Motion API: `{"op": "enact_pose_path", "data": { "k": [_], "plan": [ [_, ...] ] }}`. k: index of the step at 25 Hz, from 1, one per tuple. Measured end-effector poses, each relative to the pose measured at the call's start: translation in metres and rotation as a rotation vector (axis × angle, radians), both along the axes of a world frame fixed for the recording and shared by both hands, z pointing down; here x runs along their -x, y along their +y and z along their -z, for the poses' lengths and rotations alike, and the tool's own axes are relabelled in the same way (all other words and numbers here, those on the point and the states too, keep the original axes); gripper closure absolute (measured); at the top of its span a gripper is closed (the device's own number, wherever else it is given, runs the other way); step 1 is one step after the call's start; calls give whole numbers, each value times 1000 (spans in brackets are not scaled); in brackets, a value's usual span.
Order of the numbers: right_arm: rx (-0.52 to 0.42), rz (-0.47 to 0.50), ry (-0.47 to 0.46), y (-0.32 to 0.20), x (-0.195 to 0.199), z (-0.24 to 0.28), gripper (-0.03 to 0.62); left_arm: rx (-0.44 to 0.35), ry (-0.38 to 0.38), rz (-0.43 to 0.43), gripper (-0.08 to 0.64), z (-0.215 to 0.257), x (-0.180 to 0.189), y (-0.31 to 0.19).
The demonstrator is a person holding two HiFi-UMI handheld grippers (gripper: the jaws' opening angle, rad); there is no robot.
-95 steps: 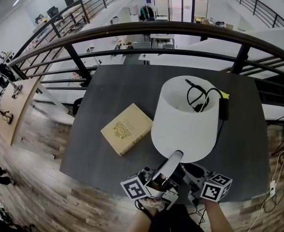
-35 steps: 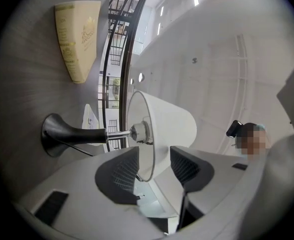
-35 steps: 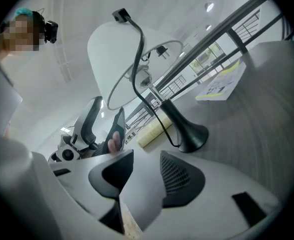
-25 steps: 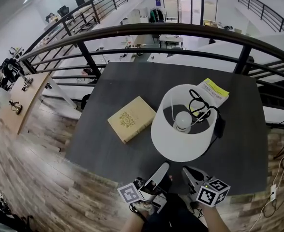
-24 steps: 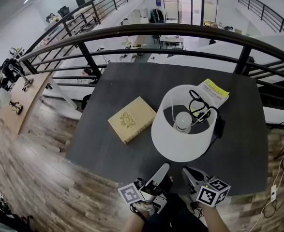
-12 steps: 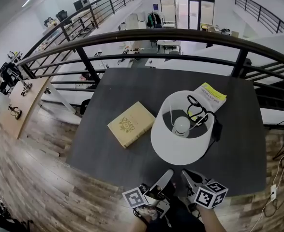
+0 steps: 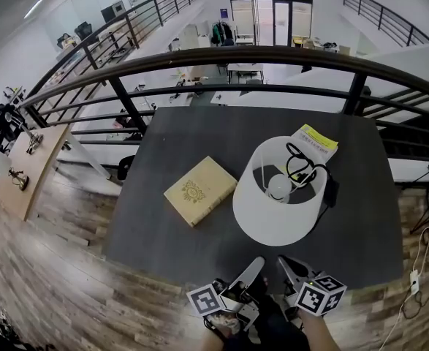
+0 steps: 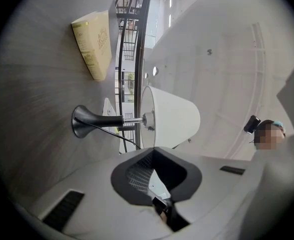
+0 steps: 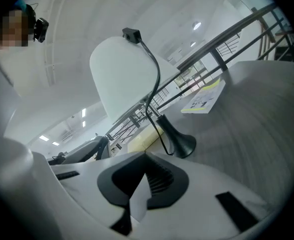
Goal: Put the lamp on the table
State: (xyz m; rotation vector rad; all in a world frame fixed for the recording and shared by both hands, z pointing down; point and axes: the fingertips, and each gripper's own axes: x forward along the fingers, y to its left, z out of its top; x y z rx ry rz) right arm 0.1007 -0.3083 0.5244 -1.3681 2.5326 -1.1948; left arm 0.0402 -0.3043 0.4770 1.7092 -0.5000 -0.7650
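Hovering at table (image 7: 172,134) near edge | left tongs (image 7: 252,267), right tongs (image 7: 286,265) closed, empty | lamp (image 7: 272,224) upright

I read the bench (image 7: 177,218) as dark, matt, faintly grained; the lamp shade (image 7: 272,221) looks smooth, matt white; the lamp base (image 8: 84,121) is dark with a slight sheen; the book (image 7: 199,191) has a matt tan cover; the floor (image 7: 61,269) at lower left is wood plank.
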Motion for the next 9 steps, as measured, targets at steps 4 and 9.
{"op": "enact_pose_path", "data": {
  "k": [4,9],
  "plan": [
    [-9,-21,6,6,2,6,586,11,-4,-14,549,1,3,7],
    [-6,-30,3,16,8,7,586,10,-3,-34,549,0,7,17]
  ]
}}
